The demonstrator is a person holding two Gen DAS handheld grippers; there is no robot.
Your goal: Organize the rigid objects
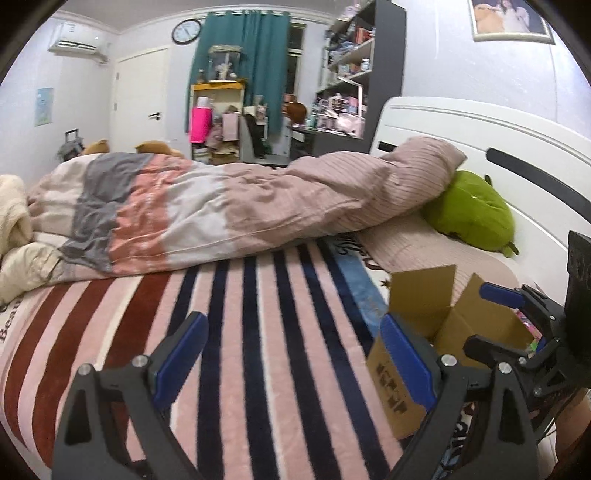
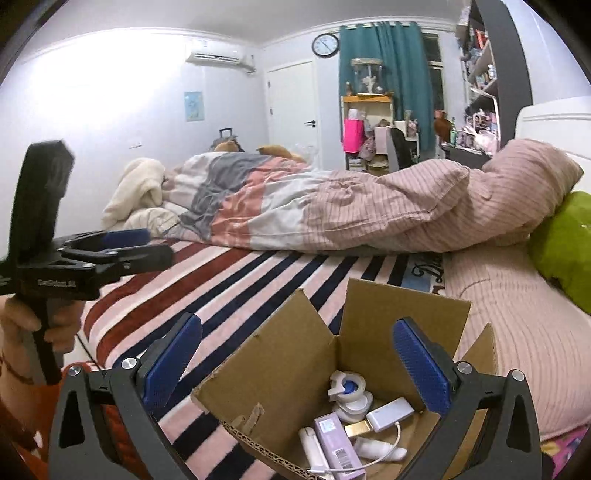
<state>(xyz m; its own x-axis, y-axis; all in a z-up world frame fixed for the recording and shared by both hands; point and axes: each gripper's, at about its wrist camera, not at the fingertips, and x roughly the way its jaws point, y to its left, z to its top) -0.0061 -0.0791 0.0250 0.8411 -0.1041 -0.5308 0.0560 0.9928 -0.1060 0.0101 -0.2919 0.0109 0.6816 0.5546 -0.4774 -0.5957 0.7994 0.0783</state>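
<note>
1. Right wrist view, nearest the camera: the right gripper (image 2: 297, 363) has its two blue-padded fingers spread wide apart, grasping nothing; it hangs over the open top of a cardboard box (image 2: 373, 314) at the lower centre of the frame.
2. Inside the box, below and between the fingers, lie small rigid objects: a white tape dispenser (image 2: 349, 395) towards the back; a white power bank (image 2: 393, 413) with a cable just right of it; a lilac box with a barcode (image 2: 336, 441) in front; a white tube (image 2: 312, 448) at its left; none touches the gripper.
3. Left wrist view, nearest the camera: the left gripper (image 1: 293, 360) is also released, its fingers wide apart over the striped blanket (image 1: 258, 332) and holding nothing; the same cardboard box (image 1: 424, 299) stands at the lower right, just beside the right-hand finger.
4. At the left edge of the right wrist view, the left gripper (image 2: 122, 245) appears side-on, held by a hand (image 2: 48, 321), well apart from the box.
5. Middle distance: a rumpled duvet (image 1: 221, 206) lies across the bed; a green plush (image 1: 472, 210) rests against the white headboard (image 1: 480, 140) at the right.
6. Far end, upper centre: a teal curtain (image 1: 243, 66), a wall clock (image 1: 186, 31) and a white door (image 1: 142, 96).
</note>
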